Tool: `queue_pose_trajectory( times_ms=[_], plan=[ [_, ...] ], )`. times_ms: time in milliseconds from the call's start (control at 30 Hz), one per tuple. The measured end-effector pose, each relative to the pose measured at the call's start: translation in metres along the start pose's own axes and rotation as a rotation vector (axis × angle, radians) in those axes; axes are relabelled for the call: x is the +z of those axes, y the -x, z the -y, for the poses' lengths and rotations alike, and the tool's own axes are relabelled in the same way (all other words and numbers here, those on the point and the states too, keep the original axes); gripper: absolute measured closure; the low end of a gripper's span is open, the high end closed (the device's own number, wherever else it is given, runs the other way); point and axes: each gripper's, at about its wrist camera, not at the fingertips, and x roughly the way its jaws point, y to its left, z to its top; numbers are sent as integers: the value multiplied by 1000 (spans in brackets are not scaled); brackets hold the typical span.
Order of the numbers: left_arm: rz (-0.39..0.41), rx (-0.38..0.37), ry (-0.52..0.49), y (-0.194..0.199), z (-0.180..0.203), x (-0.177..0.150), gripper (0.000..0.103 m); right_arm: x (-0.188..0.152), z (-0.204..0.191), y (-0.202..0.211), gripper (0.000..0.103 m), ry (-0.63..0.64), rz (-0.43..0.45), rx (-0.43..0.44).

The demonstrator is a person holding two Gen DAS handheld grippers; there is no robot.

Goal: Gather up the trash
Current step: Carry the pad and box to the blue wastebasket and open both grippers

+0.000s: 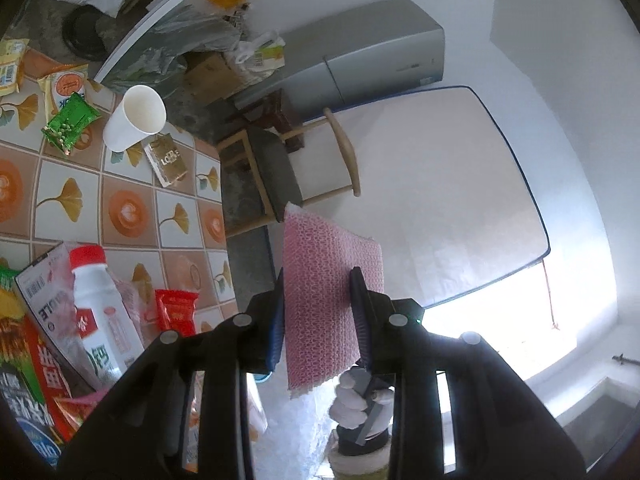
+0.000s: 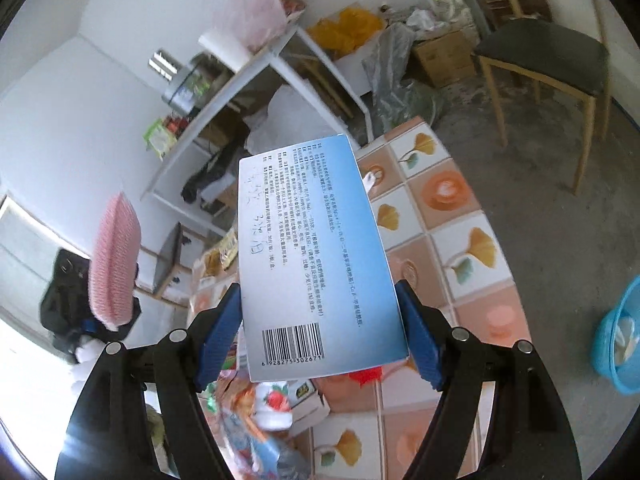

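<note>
Both grippers' fingers (image 1: 357, 312) clamped, raised.

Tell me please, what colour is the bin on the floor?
Bright blue bin, seen best in the right wrist view.

the blue basket (image 2: 620, 340) is cut off by the frame edge, its contents blurred.
</note>
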Motion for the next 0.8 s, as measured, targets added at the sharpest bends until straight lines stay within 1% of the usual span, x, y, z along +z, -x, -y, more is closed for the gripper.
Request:
queue_pose_trajectory(
  times_ms=[200, 433, 600, 700, 800],
  plan=[
    [5, 22, -55, -1, 16, -19, 76, -25, 24, 51, 29, -83, 66, -15],
    [-8, 77, -123, -19, 35, -37, 76, -53, 56, 96, 29, -170, 129, -19],
    [-59, 133, -189, -48, 52, -54, 76, -75, 82, 126, 29, -232, 178, -18],
    [-114, 159, -230, -77, 62, -67, 76, -94, 105, 147, 29, -277, 214, -18],
    [-181, 186, -262, -117, 71, -82, 76, -111, 128, 161, 29, -326, 238, -16]
  ],
)
